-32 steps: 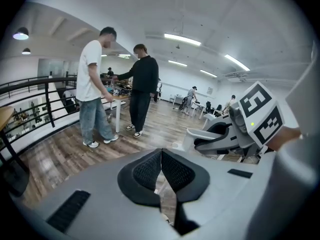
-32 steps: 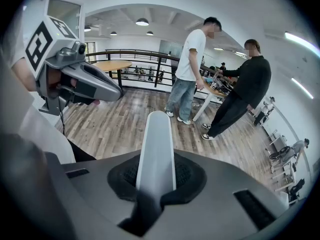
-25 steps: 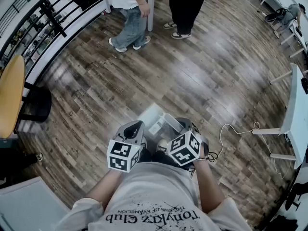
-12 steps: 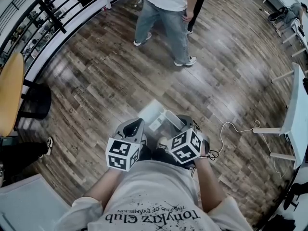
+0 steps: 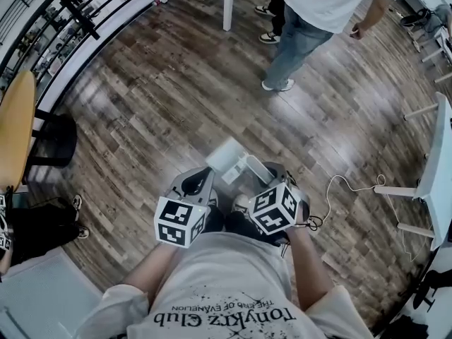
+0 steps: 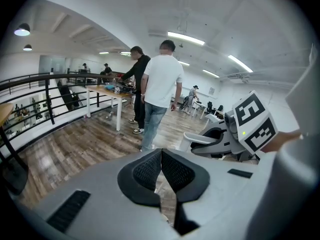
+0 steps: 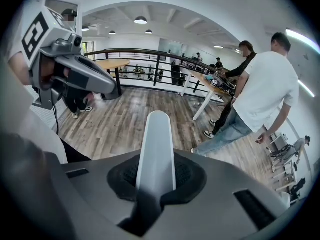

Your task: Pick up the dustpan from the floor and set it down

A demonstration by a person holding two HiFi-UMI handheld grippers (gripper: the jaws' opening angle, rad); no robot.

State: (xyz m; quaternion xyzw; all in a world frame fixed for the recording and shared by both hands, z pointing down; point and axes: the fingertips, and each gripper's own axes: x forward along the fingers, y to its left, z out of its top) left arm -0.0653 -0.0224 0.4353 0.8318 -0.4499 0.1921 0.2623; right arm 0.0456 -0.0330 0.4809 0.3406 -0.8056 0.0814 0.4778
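Carrying looks to be the step in hand. The right gripper [image 7: 156,180] has its jaws drawn narrow onto the dustpan [image 5: 227,159], pads pressing either side of its pale flat handle [image 7: 156,134], which runs up and away from the camera. In the head view the pan sits just ahead of the person's body, between the two grippers, and I judge it lifted clear of the wooden floor [image 5: 141,119]. The left gripper [image 6: 161,170] carries nothing, its ribbed pads meeting at the tips, just beside the right one. A bystander in a white shirt [image 5: 318,20] stands well apart. The next move likely calls for lowering the pan onto bare boards, away from the loose cable [image 5: 339,186], and loosening the jaws only once it rests.
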